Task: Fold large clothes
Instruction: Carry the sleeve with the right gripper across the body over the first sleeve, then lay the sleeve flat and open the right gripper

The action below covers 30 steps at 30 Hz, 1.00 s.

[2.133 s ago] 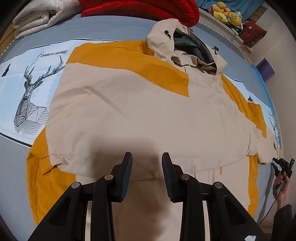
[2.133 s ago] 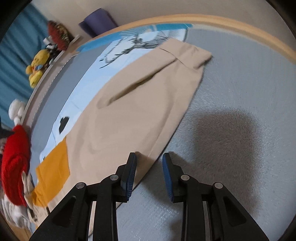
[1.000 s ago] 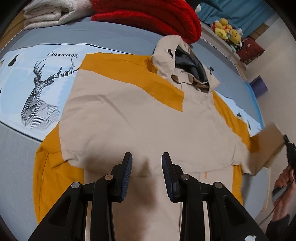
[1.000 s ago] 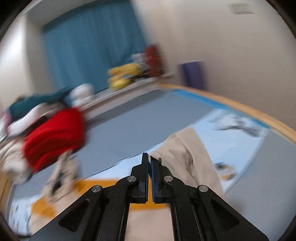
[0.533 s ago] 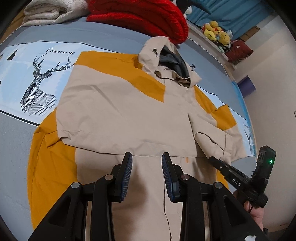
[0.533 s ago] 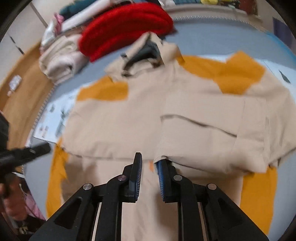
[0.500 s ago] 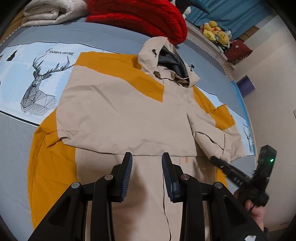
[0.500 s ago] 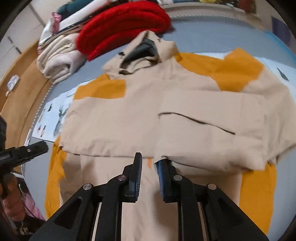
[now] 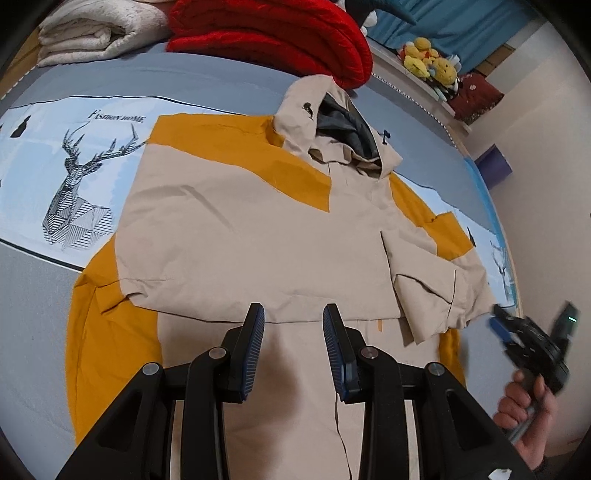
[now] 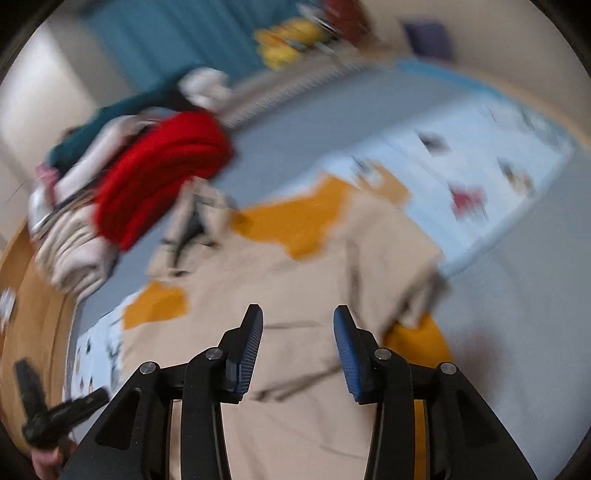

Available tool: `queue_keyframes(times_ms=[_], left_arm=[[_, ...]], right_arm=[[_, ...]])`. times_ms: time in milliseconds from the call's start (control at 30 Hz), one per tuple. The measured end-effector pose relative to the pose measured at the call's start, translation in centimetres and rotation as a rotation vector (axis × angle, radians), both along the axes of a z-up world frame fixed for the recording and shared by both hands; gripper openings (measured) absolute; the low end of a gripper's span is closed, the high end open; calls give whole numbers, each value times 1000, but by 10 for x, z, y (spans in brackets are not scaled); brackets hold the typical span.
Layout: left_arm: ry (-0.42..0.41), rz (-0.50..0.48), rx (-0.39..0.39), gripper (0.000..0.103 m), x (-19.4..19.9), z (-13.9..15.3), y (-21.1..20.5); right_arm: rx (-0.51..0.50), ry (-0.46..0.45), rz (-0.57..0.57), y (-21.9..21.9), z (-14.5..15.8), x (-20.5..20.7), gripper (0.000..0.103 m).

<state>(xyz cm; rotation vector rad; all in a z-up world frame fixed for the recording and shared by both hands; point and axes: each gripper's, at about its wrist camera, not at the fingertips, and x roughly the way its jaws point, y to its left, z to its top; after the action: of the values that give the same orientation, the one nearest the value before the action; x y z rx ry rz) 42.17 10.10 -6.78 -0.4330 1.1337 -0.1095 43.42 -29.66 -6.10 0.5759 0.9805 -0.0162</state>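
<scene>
A beige and mustard hooded jacket [image 9: 251,236] lies flat on the bed, hood [image 9: 332,122] at the far end. Both sleeves are folded in over the chest; the right sleeve [image 9: 424,288] lies crumpled across the right side. My left gripper [image 9: 293,347] is open and empty above the lower front of the jacket. My right gripper [image 10: 297,349] is open and empty above the jacket [image 10: 295,295], in a blurred view. It also shows in the left wrist view [image 9: 517,339] off the jacket's right edge.
A grey bed cover [image 9: 33,314] with a pale blue deer-print strip [image 9: 74,177] lies under the jacket. A red knit garment [image 9: 277,33] and folded cream blanket [image 9: 92,29] sit beyond the hood. Plush toys [image 9: 428,62] line a far shelf.
My right gripper has let go of the right sleeve, opened wide and pulled back to the right of the jacket. The sleeve stays folded over the chest. My left gripper stays put.
</scene>
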Motion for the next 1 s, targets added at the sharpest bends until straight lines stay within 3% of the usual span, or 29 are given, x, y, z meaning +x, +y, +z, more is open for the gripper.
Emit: queue_keyframes(times_ms=[67,200,333,400,467,533,600,767,867,1000], left_arm=[[2,-14,7,30,2,-1,-4],[1,-31,15,30,9,-4,-12],[9,-47,22,30,15,-9,-23],[9,-66,29,30,17,-10,-30],[3,-83,34,30,18,-10,-36],[-3,-98,39,30,17,-10,-42],[-11,-110,42,30,17,-9,-47],[-61,-166,31,30,13,-1,-65],[-101,-218,-6,30,9,5,-81],[-127,-266,-28,30,7,6,-102]], right_arm=[[86,76,-44,-16,-27,8,42],[114,180,-120,-40,-63,14,42],[227,237,-117,-44,-87,19,42],[226,240,-76,-36,-92,24,42],[194,228,-54,-29,-88,27,37],[159,208,-60,-25,-80,27,13],[136,188,-60,-21,-70,25,8],[99,48,1,0,-35,21,6],[160,-56,102,20,-15,26,6],[225,-127,266,56,2,28,6]])
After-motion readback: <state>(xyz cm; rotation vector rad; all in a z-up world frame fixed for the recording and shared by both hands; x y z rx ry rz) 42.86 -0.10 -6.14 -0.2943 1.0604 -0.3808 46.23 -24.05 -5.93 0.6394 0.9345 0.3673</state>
